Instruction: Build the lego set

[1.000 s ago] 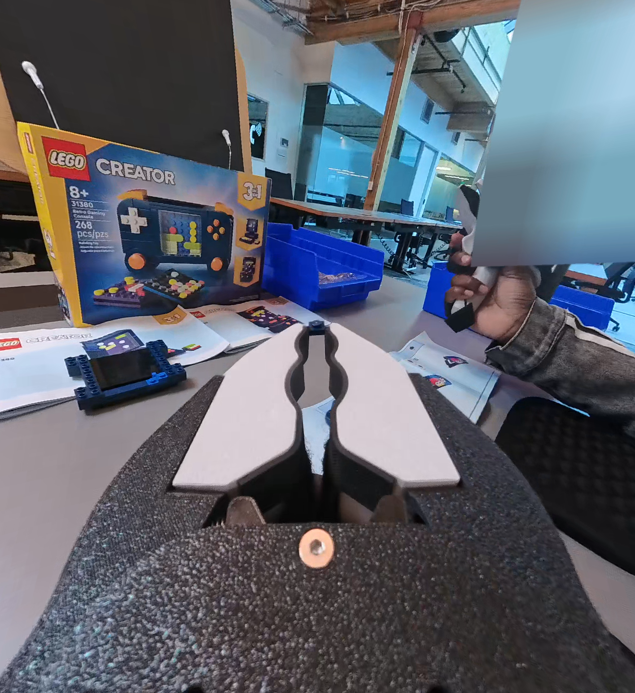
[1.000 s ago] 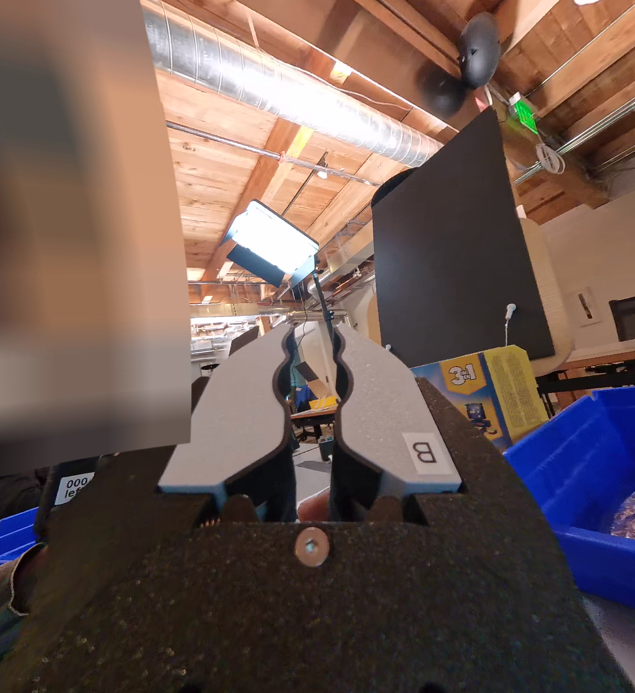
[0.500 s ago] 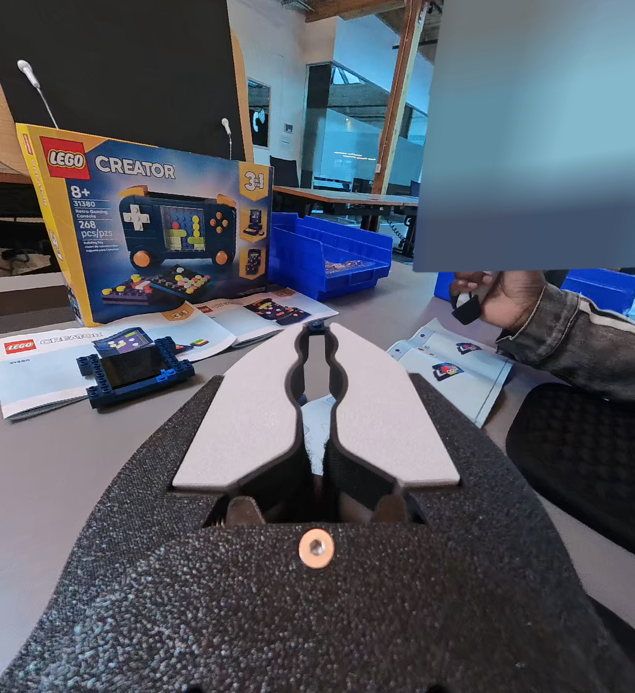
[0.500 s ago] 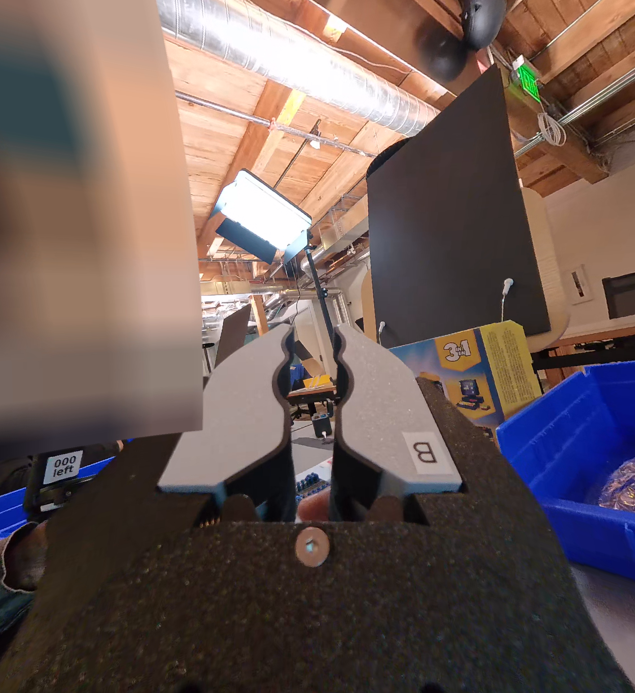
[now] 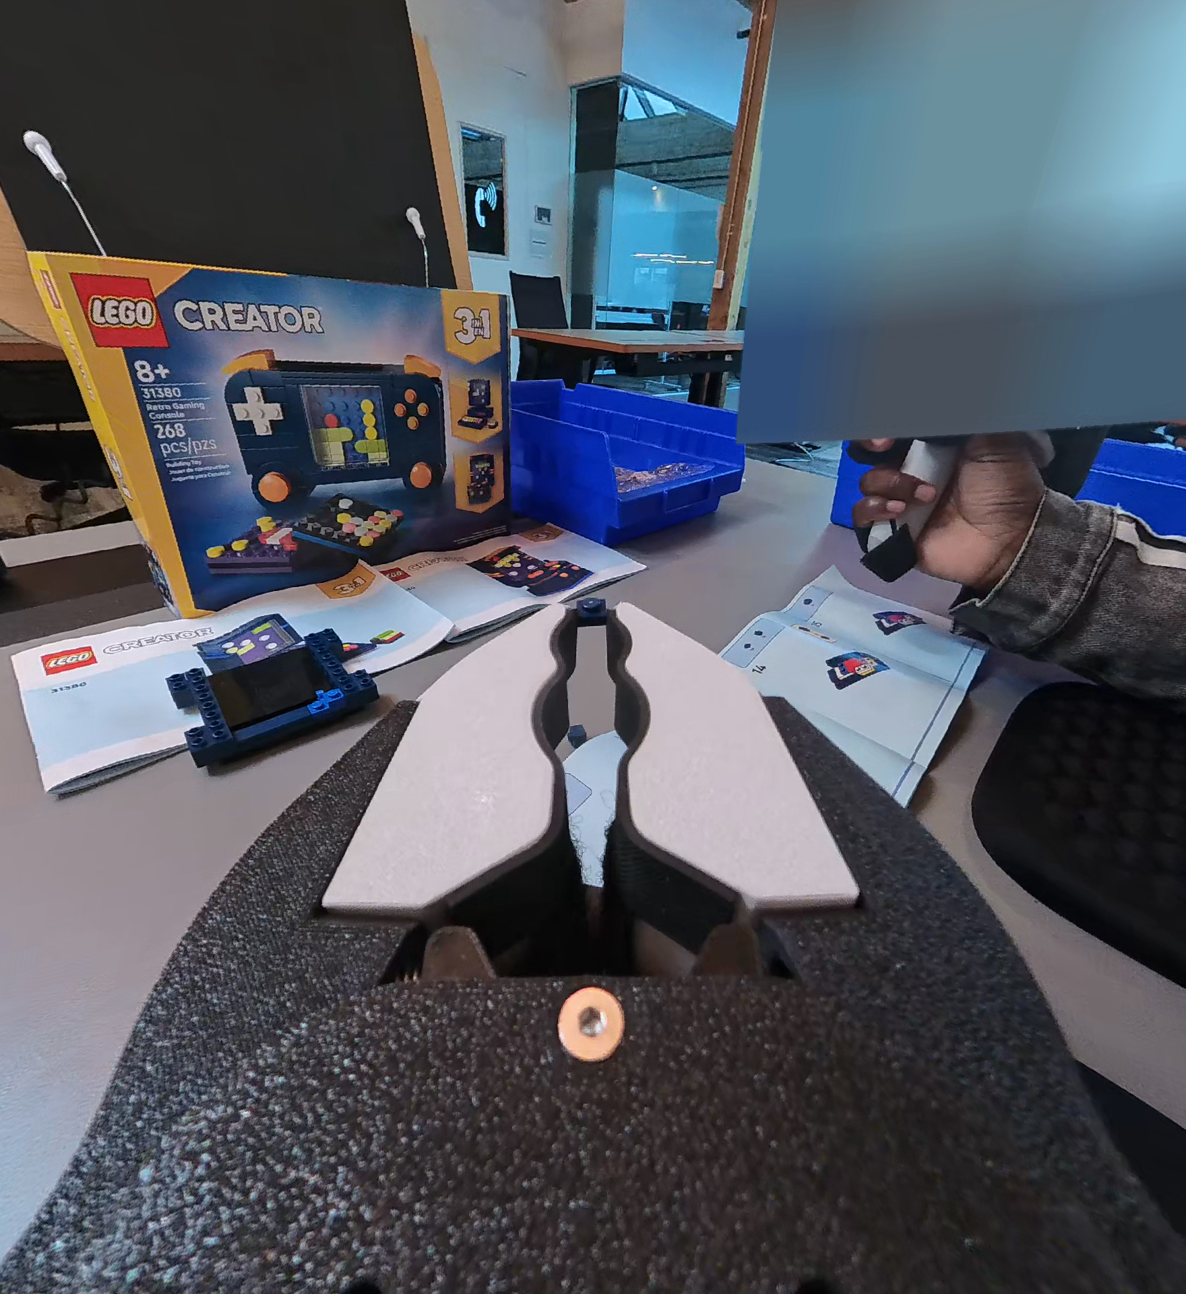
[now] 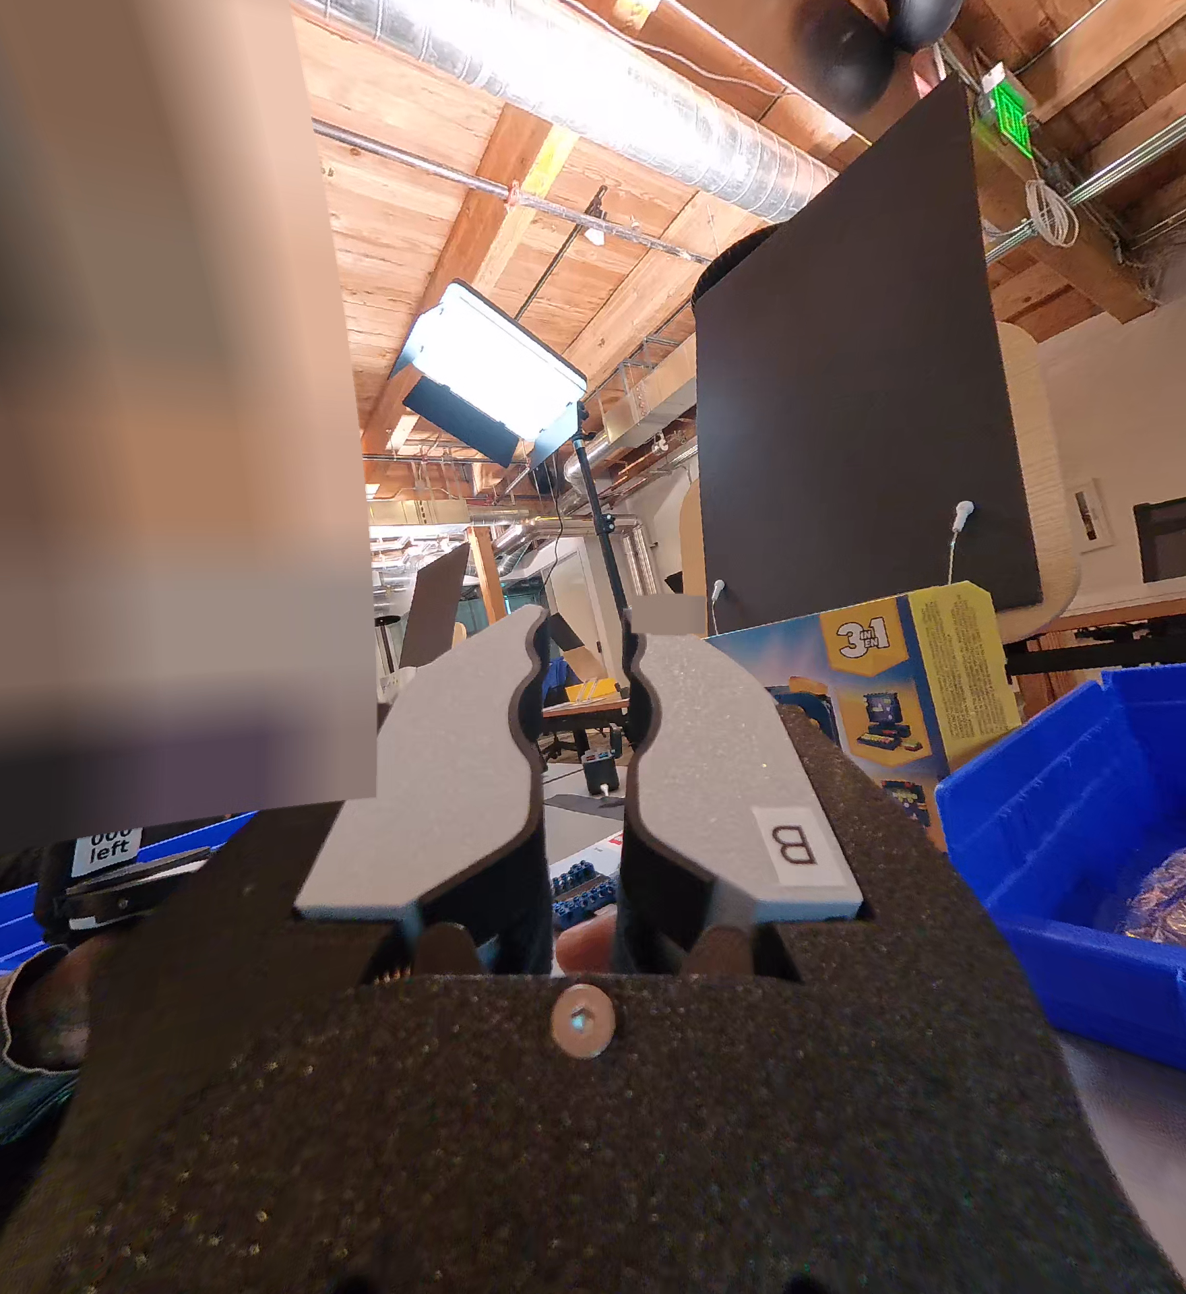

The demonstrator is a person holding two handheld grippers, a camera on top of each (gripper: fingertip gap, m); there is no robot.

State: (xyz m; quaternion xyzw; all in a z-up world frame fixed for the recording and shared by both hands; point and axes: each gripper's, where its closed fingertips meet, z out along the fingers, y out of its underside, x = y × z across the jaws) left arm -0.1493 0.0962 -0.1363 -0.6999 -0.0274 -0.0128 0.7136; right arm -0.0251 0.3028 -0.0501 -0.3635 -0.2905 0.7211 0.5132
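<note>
In the left wrist view my left gripper (image 5: pixel 591 613) is shut on a small dark blue brick (image 5: pixel 591 608), pinched at the very fingertips above the grey table (image 5: pixel 86 910). A dark blue build with a black screen (image 5: pixel 268 693) lies on a booklet to the left. An open instruction page (image 5: pixel 856 672) lies to the right, below a hand (image 5: pixel 954 504) that grips the other tool's handle. My right gripper (image 6: pixel 584 630) points up toward the ceiling; its fingers stand apart with nothing between them.
A toy set box (image 5: pixel 282 420) stands at the back left, with booklets (image 5: pixel 506 574) in front of it. A blue bin (image 5: pixel 618 455) with bagged parts stands beside it and also shows in the right wrist view (image 6: pixel 1101 840). A second blue bin (image 5: pixel 1150 483) is far right. There is about 25 cm between the tips of the two grippers.
The left gripper has shifted slightly with the small brick still pinched at its tips. The right gripper has tipped downward a little, its fingers unchanged.
</note>
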